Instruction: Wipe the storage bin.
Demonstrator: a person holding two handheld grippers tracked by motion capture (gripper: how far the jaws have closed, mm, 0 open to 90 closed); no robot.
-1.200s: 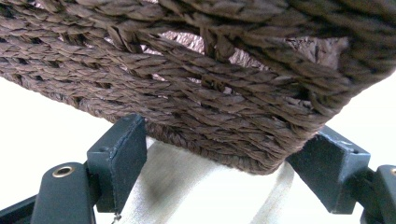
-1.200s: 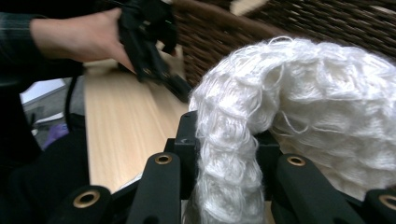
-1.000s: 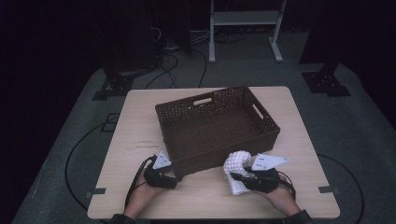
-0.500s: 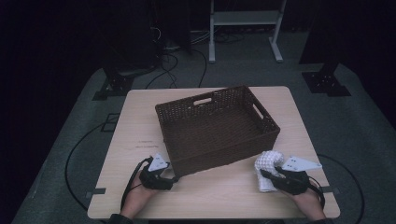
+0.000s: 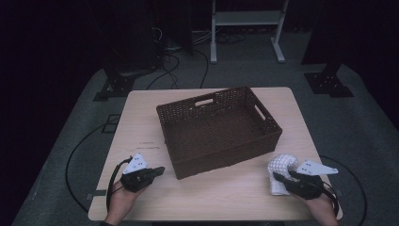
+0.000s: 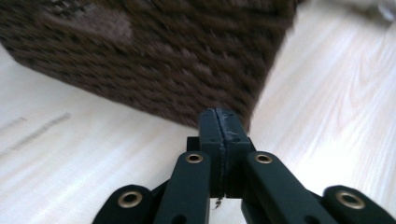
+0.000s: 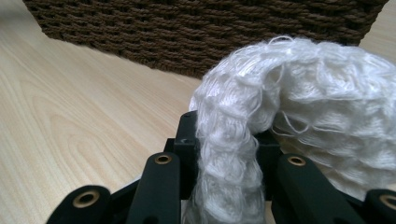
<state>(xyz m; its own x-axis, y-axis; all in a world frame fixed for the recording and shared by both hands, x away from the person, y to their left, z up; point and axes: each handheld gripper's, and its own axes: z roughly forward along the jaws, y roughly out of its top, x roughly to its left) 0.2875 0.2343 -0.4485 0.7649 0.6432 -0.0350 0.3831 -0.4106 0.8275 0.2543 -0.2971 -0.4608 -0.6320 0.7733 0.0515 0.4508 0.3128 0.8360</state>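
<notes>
We have the white knitted cloth [image 5: 281,173] pinched in the right gripper [image 5: 282,180], whose jaws are clamped on a fold of it; in the right gripper view the cloth [image 7: 280,121] bulges up and over the jaws, thick and loosely woven. It sits low at the near right corner of the wooden table [image 5: 221,200], just outside the brown wicker basket [image 5: 219,129], near that basket's front right corner. From the high view we cannot tell whether the cloth's underside rests on the tabletop or hangs just clear of it.

Our left gripper [image 5: 157,170] lies at the near left of the table with its jaws pressed together on nothing; in the left gripper view they [image 6: 219,128] point at the basket's front wall [image 6: 154,56], close to it but apart.

We judge the step in hand to be carrying the cloth, with the drop into the basket not yet made: the basket looks empty inside. The next move calls for lifting the right gripper high enough for the hanging bulk of the cloth to clear the woven rim, travelling forward and inward over the basket floor, then releasing. The loose knit could snag on the rim if we go too low, so height comes first.
</notes>
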